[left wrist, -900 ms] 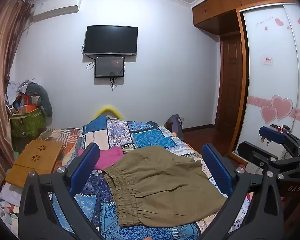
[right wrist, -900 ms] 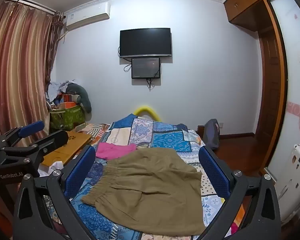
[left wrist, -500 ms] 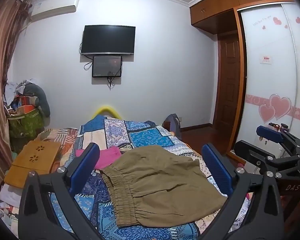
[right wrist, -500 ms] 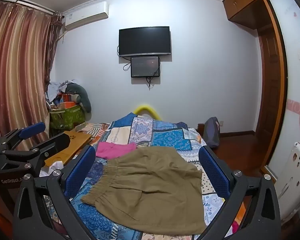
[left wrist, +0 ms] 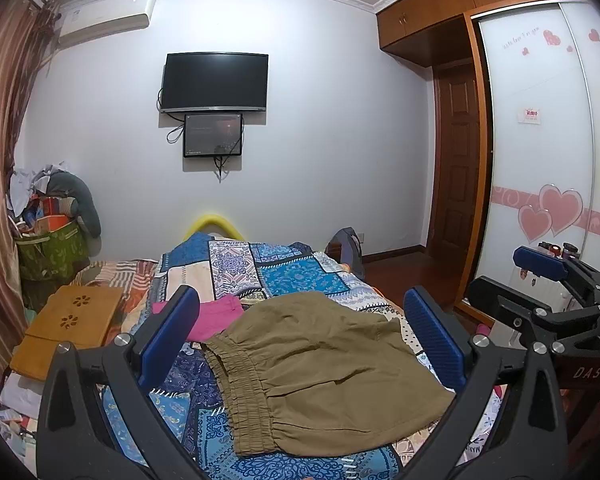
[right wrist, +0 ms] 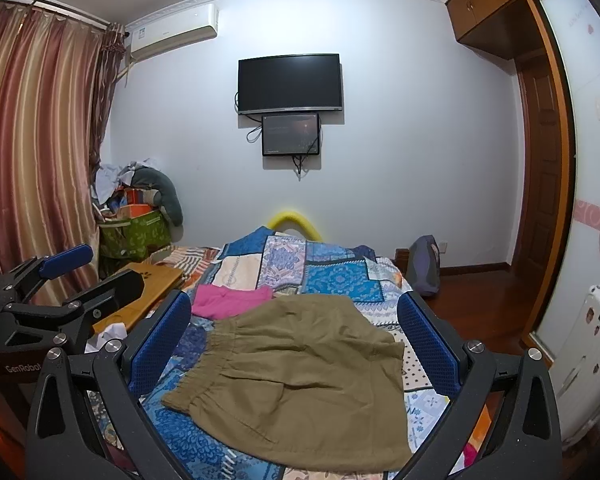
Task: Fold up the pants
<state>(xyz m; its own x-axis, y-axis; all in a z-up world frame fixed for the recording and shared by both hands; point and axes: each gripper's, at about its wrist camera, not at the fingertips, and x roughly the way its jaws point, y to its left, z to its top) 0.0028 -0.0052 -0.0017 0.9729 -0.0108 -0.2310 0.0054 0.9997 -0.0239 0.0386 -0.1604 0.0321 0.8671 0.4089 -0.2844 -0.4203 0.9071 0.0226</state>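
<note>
On bed (left wrist: 284,272): pants (left wrist: 324,364) at near end, garment (left wrist: 216,318) just behind-left of pants, tray (left wrist: 68,324) at left edge.

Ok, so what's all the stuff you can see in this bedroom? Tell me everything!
pants: one, olive-brown, spread flat on the bed
pink cloth: one, beyond the pants
quilt: one, blue patchwork, covering the bed
wooden tray table: one, tan, left of the bed
TV: one, black, on the wall
small screen: one, black, under the TV
air conditioner: one, white, high on the wall
green bag: one, stuffed, in the corner
curtain: striped, left
wardrobe: white doors, pink hearts
left gripper: open, empty
right gripper: open, empty
</note>
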